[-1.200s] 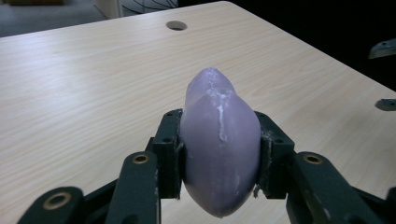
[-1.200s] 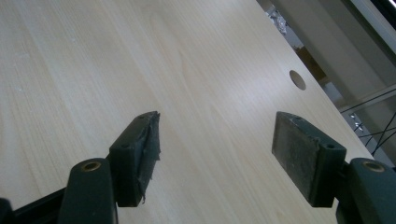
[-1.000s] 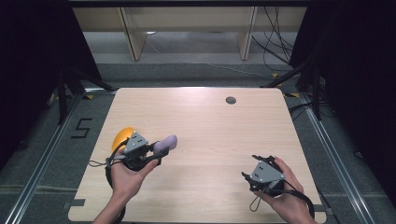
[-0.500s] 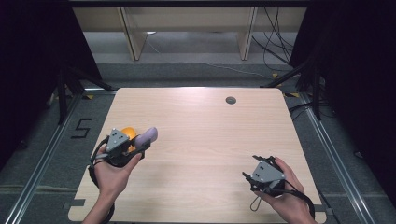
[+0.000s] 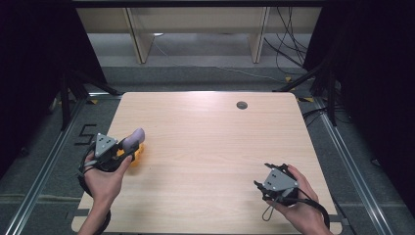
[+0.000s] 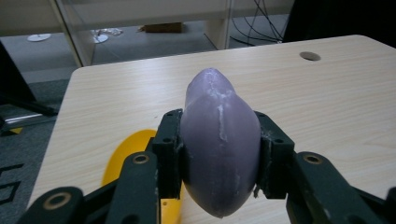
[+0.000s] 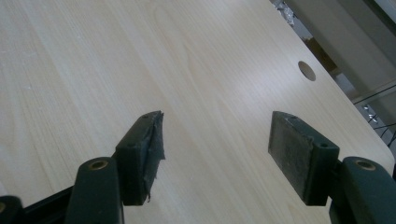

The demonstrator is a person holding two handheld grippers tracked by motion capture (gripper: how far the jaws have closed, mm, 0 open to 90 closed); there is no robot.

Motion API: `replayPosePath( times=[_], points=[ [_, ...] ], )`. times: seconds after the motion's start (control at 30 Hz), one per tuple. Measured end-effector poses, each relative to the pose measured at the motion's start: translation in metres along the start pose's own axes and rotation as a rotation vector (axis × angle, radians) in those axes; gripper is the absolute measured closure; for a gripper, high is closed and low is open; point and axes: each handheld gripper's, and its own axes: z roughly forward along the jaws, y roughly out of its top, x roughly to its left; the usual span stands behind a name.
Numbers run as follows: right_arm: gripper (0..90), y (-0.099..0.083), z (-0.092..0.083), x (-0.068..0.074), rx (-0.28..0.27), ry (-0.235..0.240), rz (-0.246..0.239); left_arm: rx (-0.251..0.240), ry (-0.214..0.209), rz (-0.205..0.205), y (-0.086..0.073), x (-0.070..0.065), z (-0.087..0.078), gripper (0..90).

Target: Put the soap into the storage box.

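The left tool (image 5: 128, 147) is clamped on a purple eggplant-shaped object (image 6: 218, 144), both jaws pressed against its flanks. In the high view the object (image 5: 133, 139) sits at the left-centre of the frame, directly over a yellow plate (image 5: 138, 153) near the left edge of the counter (image 5: 210, 142).

Compared with one second ago, the left hand (image 5: 100, 176) has carried the object leftward and toward the upper part of the frame; half a second ago the plate showed behind the tool, and now it lies under and just right of the tool. Judgement: transport is nearly complete and release onto the plate is the probable next step.

The right tool (image 7: 215, 149) has not moved; its jaws stand wide apart, holding nothing, at the lower right of the high view (image 5: 266, 188).
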Motion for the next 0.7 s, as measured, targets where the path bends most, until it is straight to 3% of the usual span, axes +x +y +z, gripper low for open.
replayPosePath(
  times=[0.23, 0.33, 0.7],
  points=[
    [36.3, 0.000, 0.000, 0.000, -0.002, -0.003, 0.004, 0.003, 0.060, -0.009, -0.005, 0.011, 0.006, 58.6],
    [36.3, 0.000, 0.000, 0.000, -0.006, 0.002, -0.013, -0.001, 0.072, -0.014, -0.005, 0.014, 0.007, 58.6],
    [36.2, 0.000, 0.000, 0.000, -0.001, 0.002, -0.006, 0.002, 0.112, -0.026, -0.011, 0.023, 0.014, 58.6]
  ],
)
